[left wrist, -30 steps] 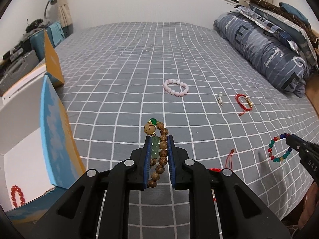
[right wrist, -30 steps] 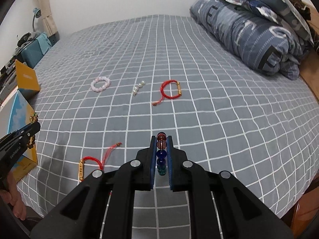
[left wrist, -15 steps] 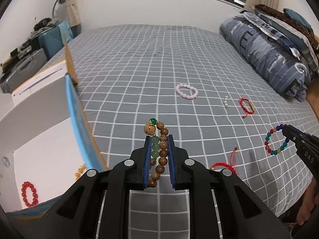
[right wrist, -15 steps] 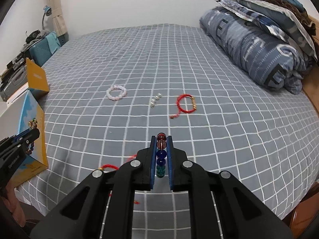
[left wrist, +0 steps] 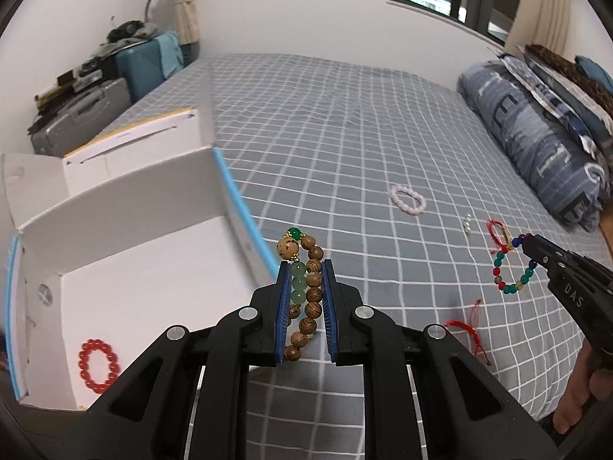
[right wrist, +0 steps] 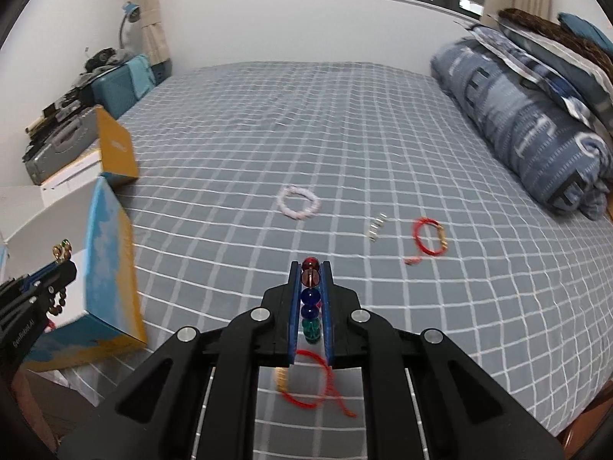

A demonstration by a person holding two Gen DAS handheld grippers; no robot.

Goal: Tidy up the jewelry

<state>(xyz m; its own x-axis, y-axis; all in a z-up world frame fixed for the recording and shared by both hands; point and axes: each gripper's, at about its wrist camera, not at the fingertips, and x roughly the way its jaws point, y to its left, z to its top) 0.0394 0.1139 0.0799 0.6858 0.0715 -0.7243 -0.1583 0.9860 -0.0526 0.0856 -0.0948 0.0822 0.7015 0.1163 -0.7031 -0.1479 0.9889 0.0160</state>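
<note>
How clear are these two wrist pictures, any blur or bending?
Left wrist view: the held wooden bead bracelet is sharp, while the white box edge smears. Right wrist view: the red cord bracelet and pink bracelet are motion-blurred. Fisheye bends both.

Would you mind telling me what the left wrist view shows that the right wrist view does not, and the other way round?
Only the left wrist view looks into the white box, where a red bead bracelet lies, and shows the multicoloured bracelet as a full loop. Only the right wrist view shows the box's blue-and-yellow outer wall. Both show the pink bracelet, the pearl piece, two red cord bracelets, the bed, and each hand-held gripper shut on beads.
</note>
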